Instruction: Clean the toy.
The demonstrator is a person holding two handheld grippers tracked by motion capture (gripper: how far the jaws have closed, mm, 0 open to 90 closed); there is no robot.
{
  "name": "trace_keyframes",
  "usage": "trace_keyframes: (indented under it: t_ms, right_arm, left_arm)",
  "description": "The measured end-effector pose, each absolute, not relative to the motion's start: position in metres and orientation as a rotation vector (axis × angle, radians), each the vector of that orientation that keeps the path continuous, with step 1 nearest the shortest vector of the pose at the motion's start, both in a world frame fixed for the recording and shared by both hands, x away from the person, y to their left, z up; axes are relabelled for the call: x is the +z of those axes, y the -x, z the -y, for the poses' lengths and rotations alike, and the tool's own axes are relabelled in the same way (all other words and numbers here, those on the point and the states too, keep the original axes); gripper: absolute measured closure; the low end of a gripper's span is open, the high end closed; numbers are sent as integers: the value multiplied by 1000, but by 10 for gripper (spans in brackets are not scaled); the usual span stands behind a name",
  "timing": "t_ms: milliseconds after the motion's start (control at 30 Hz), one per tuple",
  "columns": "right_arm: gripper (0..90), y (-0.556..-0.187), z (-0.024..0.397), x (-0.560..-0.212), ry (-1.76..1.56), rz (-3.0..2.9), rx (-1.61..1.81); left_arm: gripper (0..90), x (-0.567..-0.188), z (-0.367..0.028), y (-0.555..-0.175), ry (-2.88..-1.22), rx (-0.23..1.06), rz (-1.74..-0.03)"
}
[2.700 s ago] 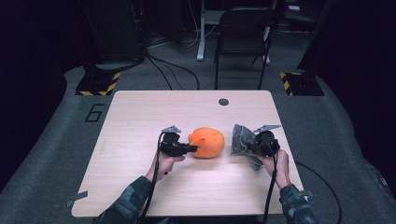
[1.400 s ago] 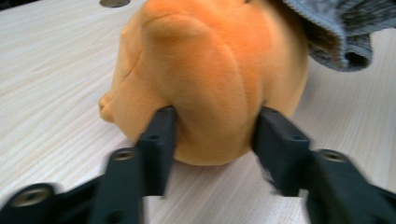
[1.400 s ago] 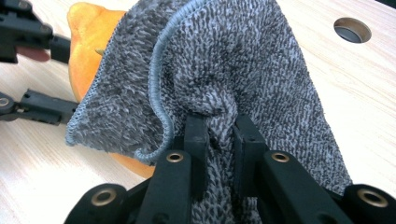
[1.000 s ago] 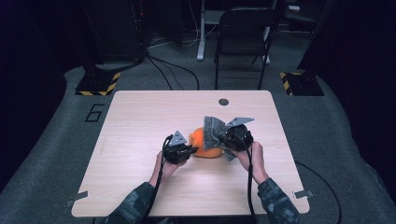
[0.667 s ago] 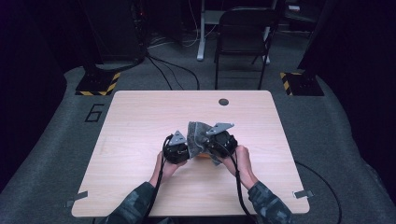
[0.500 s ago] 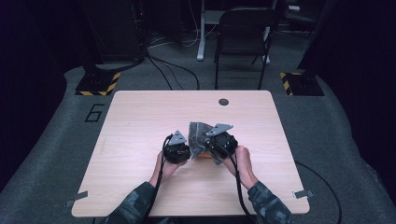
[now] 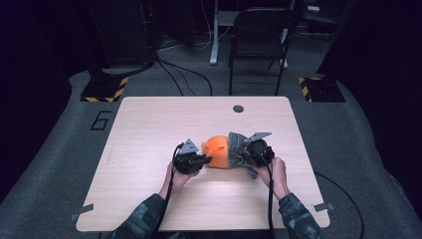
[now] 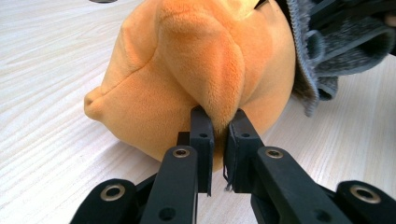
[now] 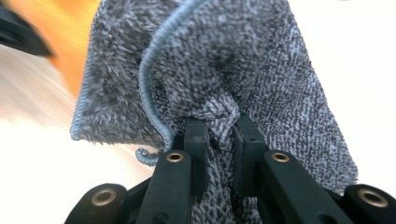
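The orange plush toy lies mid-worktop, a small dark disc well behind it. The left tool pinches a flap of its fur; the right tool is clamped on a grey cloth pressed against the toy's right side — seen from above, the cloth partly covers it.

We see orange plush toy and grey cloth blocking table middle, toward near edge. Left gripper clamped on plush flap, right gripper clamped on cloth: no gap between them. Far half open except small dark disc near far edge. Left side, right edge strip, near corners free for passing.
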State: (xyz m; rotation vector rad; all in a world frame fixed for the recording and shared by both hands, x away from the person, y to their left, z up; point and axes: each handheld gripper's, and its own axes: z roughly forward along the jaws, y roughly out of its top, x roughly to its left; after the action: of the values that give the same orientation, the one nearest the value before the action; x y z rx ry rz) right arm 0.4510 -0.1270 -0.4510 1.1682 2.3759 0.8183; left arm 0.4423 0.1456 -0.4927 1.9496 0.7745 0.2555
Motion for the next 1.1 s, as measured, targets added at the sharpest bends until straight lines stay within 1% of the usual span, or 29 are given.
trace_keyframes:
  t_ms: [167,233,333,400,467,600,700,833,1100]
  right_arm:
    - [789,-456,134,-454,-1209,-2382,797]
    - [789,-452,137,-443,-1207,-2355,842]
    - [789,-440,136,-413,-1162,-2315,961]
    - [790,-432,130,-400,-1126,-2318,1001]
    - [789,-427,113,-394,-1054,-2337,1016]
    - [786,-426,79,-405,-957,-2410,988]
    - [787,-430,67,-415,-925,-2425,939]
    - [788,-432,74,-417,-940,-2419,935]
    - [787,-440,102,-428,-1058,-2407,886]
  left_arm:
    - [829,-493,-146,-443,-1950,251,-772]
    - [829,-493,-147,-443,-1948,249,-770]
    - [828,-493,-147,-443,-1950,239,-770]
    - [828,-493,-146,-443,-1949,242,-769]
    - [828,-493,-146,-443,-1945,245,-770]
    - [828,-492,-146,-443,-1950,256,-762]
    - [828,-493,-147,-444,-1951,250,-765]
    - [829,-493,-146,-442,-1946,240,-772]
    - [829,-494,-145,-443,-1948,237,-763]
